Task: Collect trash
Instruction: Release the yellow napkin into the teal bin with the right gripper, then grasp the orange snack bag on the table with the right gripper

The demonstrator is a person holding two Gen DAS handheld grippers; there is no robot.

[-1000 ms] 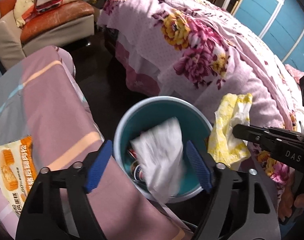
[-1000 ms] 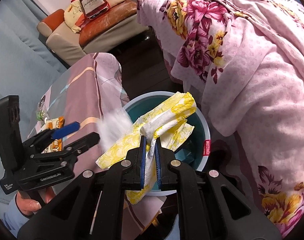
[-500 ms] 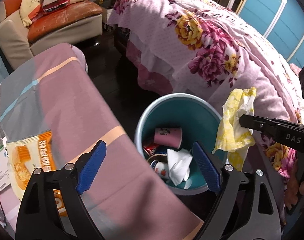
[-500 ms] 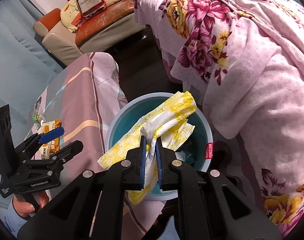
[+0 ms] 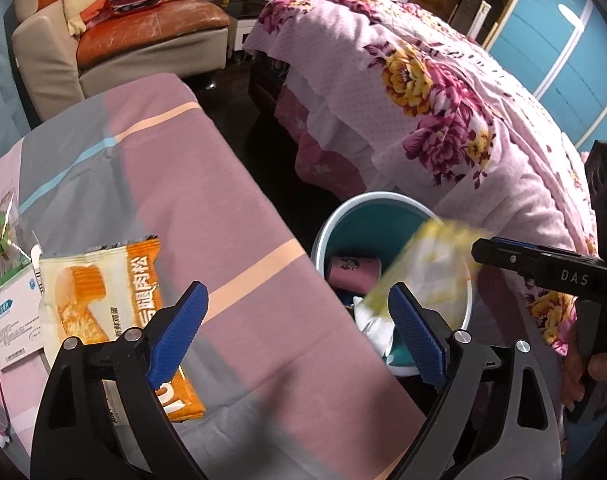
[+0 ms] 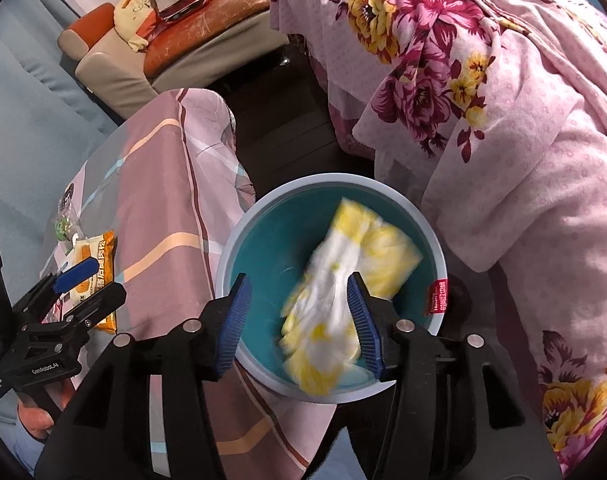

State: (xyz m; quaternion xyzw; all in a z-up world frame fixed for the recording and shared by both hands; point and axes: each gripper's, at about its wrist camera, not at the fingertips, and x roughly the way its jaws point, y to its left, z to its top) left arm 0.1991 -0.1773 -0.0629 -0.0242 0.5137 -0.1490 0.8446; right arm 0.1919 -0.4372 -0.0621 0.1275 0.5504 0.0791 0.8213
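dropping yellow-white wrapper (image 6: 343, 292) blurred above teal bin (image 6: 433, 236) | right gripper (image 6: 299, 320) jaws apart, empty | left gripper (image 5: 299, 336) jaws apart beside bin, over orange snack packet (image 5: 115, 304) | risk: light wrapper may catch the rim and spill outside

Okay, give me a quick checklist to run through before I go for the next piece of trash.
1. Right claw open and empty: ok.
2. Yellow wrapper over the teal bin: ok, blurred mid-fall; whether it has settled, cannot tell.
3. Left claw open and empty: ok.
4. Next trash in view: ok, orange snack packet lies on the striped cloth.
5. Packet clear of the left claw: not ok, one finger overlaps it in view.
6. Room left in bin: cannot tell.
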